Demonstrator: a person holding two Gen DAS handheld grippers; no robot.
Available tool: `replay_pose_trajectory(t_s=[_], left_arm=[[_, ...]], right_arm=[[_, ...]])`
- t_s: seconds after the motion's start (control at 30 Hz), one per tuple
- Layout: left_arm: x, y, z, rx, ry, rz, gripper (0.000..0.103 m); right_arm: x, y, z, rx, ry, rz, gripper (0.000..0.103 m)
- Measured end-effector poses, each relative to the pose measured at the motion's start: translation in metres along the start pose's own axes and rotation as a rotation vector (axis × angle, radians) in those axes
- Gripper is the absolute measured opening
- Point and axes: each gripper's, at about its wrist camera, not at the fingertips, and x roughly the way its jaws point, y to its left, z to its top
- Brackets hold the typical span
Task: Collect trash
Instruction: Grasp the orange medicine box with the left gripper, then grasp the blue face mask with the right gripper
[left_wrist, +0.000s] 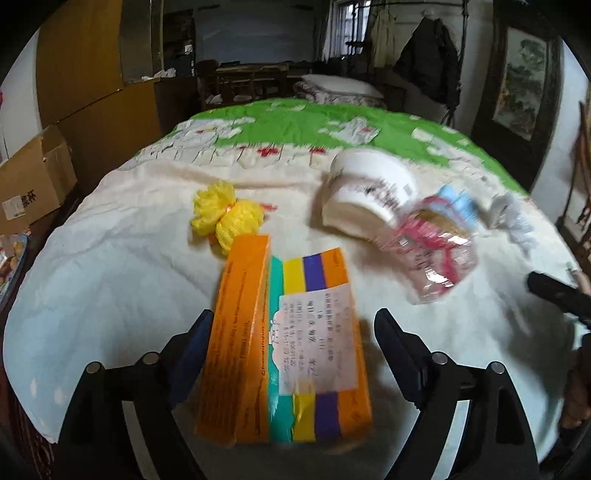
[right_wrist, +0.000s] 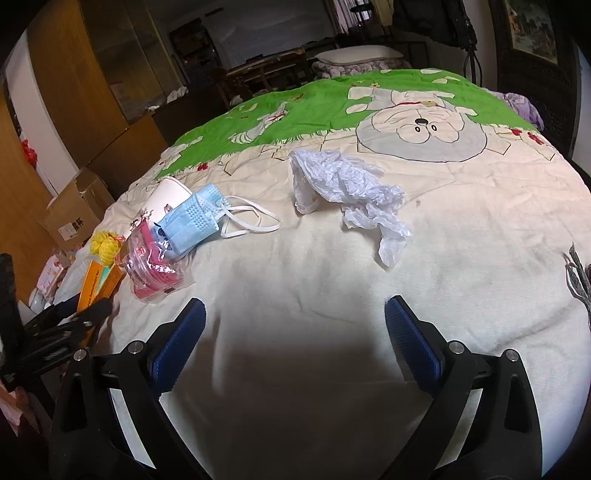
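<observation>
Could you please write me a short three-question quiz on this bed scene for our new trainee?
1. True or false: the left gripper is already shut on the striped orange box.
2. Which item lies nearest in front of the right gripper?
A. yellow mesh ball
B. crumpled white plastic bag
C. paper cup
3. Fill in: the blue face mask rests partly on the clear pink ____.

Key
1. False: the jaws stand open on either side of the box.
2. B
3. wrapper
</observation>
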Motion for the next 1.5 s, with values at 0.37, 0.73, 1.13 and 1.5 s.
replay_pose_trajectory(t_s=[0.37,0.73,1.13,1.5], left_arm=[[-0.001,0.014,-0.008,-0.074,-0.047,-0.033,0.079],[-0.003,0.014,-0.011,-0.088,-0.058,-0.035,0.077],[-0.005,0.015,-0.011,-0.098,-0.057,-0.018,0.071],[-0.044,0.023,-0.016,-0.153,-0.07,-0.086,0.067]], right_arm=[[0.004,0.017,0.002,0.004,-0.021,0.104,0.095],[0.04,0.073,0.014,-0.039,0.036,0.241,0.094],[0.035,0.087,0.01,-0.088,0.012,0.234,0.042],[0.012,0.087,0.0,-0.097,0.097,0.325,0.048]])
